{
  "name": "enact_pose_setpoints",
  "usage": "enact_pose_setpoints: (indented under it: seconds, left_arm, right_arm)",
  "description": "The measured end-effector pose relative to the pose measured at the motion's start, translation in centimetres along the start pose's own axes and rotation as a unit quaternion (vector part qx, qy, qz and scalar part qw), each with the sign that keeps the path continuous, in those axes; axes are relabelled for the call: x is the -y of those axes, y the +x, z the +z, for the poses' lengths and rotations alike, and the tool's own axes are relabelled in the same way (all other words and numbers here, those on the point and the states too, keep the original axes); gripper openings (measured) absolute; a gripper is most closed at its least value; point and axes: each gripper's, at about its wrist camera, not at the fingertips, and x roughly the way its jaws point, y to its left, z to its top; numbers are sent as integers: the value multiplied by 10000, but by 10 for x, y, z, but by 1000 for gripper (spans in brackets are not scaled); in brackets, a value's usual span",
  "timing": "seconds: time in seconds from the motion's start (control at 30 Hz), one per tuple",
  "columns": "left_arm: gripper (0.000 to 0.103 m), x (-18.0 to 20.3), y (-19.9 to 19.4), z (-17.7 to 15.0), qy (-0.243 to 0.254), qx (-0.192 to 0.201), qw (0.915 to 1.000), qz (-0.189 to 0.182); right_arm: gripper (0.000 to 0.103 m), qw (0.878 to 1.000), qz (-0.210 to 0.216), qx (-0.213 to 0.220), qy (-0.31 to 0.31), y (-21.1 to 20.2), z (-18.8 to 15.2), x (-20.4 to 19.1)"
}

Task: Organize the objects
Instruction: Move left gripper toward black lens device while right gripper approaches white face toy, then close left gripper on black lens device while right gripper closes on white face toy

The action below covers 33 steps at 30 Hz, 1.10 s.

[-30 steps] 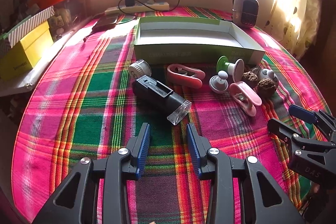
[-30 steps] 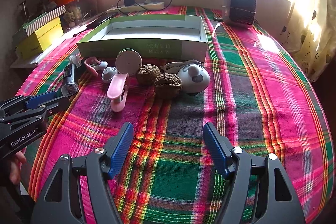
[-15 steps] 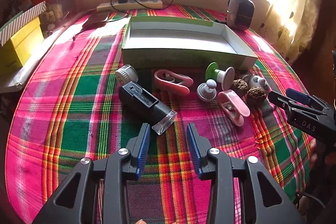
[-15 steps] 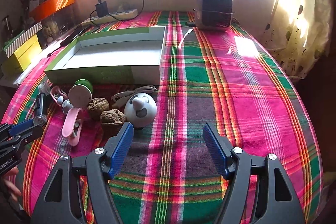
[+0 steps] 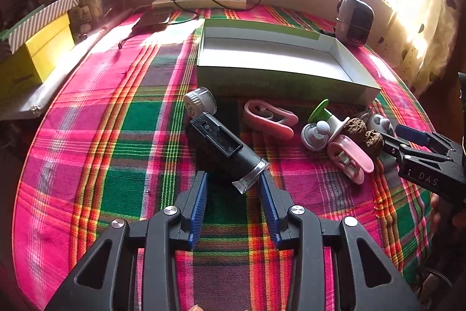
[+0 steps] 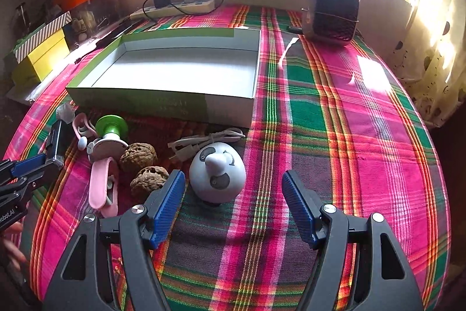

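Nothing sorted yet: box [image 6: 163, 104] empty on desk [image 6: 335, 112] w/ all items lying in front, left gripper [image 5: 233, 185] fingers just widening, bare, at the black scope [image 5: 224, 147], right gripper [image 6: 233, 194] wide open, empty, near panda toy [image 6: 217, 175].

Cloth [image 6: 349, 136] right of box [image 6: 163, 104] free; clutter [image 6: 139, 156] blocks box front.

Black fingers [image 5: 201, 203], ribbed blue pads, seemingly rubber.
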Motion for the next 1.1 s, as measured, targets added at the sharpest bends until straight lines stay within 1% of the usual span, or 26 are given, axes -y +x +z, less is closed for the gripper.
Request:
enact_pose_setpoints:
  seconds: [0.2, 0.27, 0.37, 0.53, 0.73, 0.83, 0.93, 1.1]
  left_arm:
    - [34, -15, -4, -2, -152, -24, 9998, 102]
    - [34, -18, -7, -1, -271, -30, 9996, 32]
    - [34, -15, -13, 4, -292, 85, 9995, -98]
    - [34, -6, -9, 17, -260, 104, 9996, -71]
    - [38, -3, 5, 26, -279, 15, 9995, 124]
    - [38, 0, 8, 29, -158, -2, 9996, 235]
    - [38, -2, 11, 28, -206, -49, 9996, 197]
    - [38, -5, 10, 26, -89, -99, 9994, 316]
  right_arm:
    - [69, 9999, -101, -60, 104, 4, 0, 7]
    - [69, 10000, -63, -47, 23, 4, 0, 4]
    - [69, 10000, -27, -41, -79, 5, 2, -1]
    - [69, 9999, -64, -40, -115, 7, 4, -3]
    - [69, 9999, -110, -31, -118, 7, 5, -2]
    - [69, 9999, -93, -39, -86, 9, 6, -1]
    - [69, 9999, -105, -43, -69, 10, 8, 1]
    - [69, 9997, -198, -27, -123, 9, 8, 1]
